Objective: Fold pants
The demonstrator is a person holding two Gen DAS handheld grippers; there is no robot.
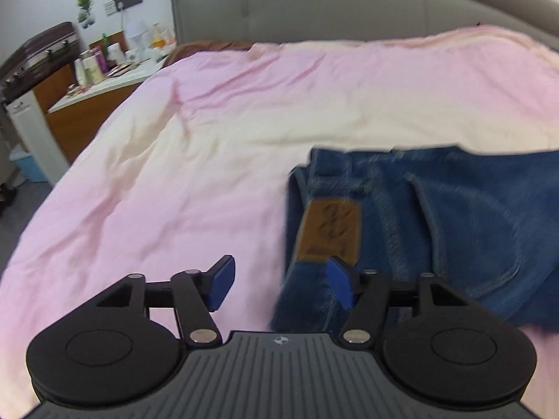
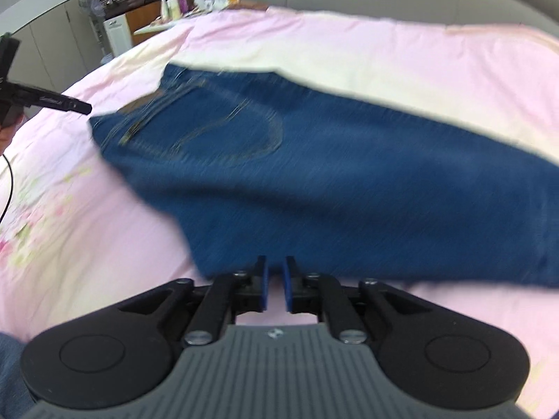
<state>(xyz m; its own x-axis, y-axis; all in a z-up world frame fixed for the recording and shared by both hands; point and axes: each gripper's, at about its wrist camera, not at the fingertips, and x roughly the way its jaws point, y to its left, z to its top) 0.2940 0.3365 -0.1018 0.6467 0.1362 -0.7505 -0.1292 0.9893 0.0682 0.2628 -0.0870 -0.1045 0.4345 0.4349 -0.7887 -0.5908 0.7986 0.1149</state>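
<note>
Blue jeans (image 2: 314,174) lie on a pink bed cover (image 2: 87,209), back pocket up, waistband to the left with a brown leather patch (image 1: 330,232). In the left wrist view the jeans (image 1: 436,227) fill the right half. My left gripper (image 1: 279,281) is open at the waistband end, its right finger (image 1: 340,282) over the denim edge, its left finger over bare cover. My right gripper (image 2: 275,288) is nearly shut with a thin gap between the pads, at the near edge of the jeans; no cloth shows between them. The left gripper's tip (image 2: 70,104) shows in the right wrist view.
A grey padded headboard (image 1: 349,3) runs along the far side. A cluttered wooden bedside table (image 1: 104,70) with bottles and a dark suitcase (image 1: 38,49) stand at the far left. The cover (image 1: 174,174) has a floral print near its left edge.
</note>
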